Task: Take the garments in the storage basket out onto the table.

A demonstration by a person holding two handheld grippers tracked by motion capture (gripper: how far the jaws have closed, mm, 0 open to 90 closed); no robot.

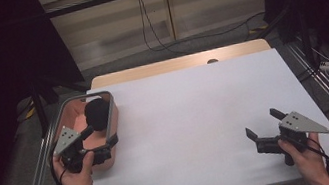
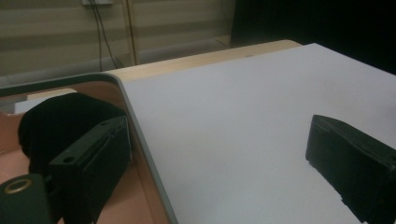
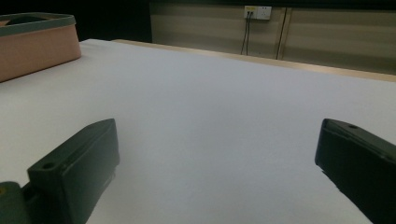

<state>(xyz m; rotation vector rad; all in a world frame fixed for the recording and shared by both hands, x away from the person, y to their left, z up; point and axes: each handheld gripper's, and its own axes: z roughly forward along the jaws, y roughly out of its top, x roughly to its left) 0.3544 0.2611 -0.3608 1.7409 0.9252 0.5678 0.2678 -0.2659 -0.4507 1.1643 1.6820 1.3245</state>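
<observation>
The left tool (image 1: 95, 137) hangs wide open astride the near right wall of a salmon-pink plastic bin with a grey rim (image 1: 113, 112): one jaw is inside, the other out over the white desk (image 1: 197, 117), and neither grips anything. Just beyond the inner jaw, a round black soft object (image 1: 97, 114) sits inside the bin, at the desk's left edge. The right tool (image 1: 263, 124) rests low over the bare desk well apart, jaws spread and empty. Closing now would likely pinch the bin wall rather than the black object, and could tip or drag the bin off the edge.
</observation>
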